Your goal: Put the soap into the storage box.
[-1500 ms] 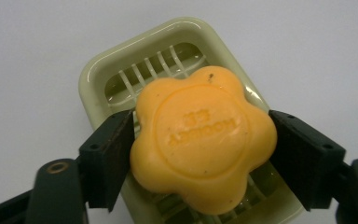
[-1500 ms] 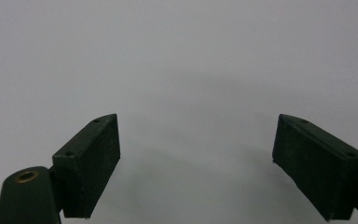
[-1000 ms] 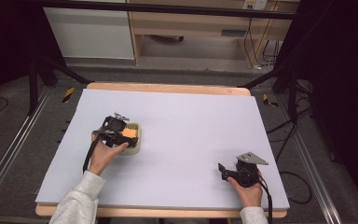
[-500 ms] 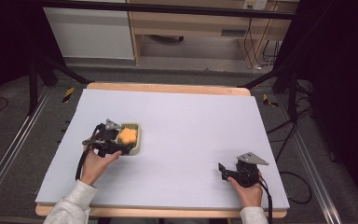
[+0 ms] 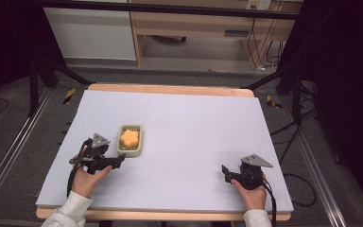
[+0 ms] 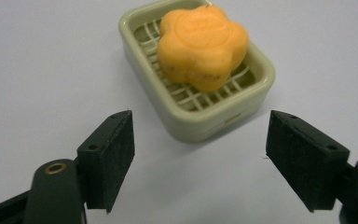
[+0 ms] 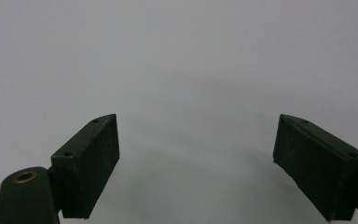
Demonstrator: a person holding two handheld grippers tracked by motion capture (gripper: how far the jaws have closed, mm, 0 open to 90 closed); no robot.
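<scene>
An orange flower-shaped soap (image 6: 202, 45) lies in a pale green soap dish (image 6: 191, 119), on the grid inside it. The dish stands on the left part of the pale surface (image 5: 194, 137), flat and upright.

The left hand-held gripper (image 5: 121, 161) is just beside the near end of the dish and points toward it. Its jaws are wide apart and hold nothing; in the left gripper view the dish lies in front of them, not between them. The right hand-held gripper (image 5: 225, 173) rests well apart, at the right near edge of the surface. Its jaws are also wide and empty, with bare surface in front of them.

I judge that the soap is placed and the left hand is free of it. The risks from here are small but real. The dish looks light, so a jaw tip that brushes its rim can slide it or tip it. The soap sits toward the far end of the grid, and a sudden push on the dish may roll it out. If the soap must be picked up again, its smooth round sides may slip from flat pads.
</scene>
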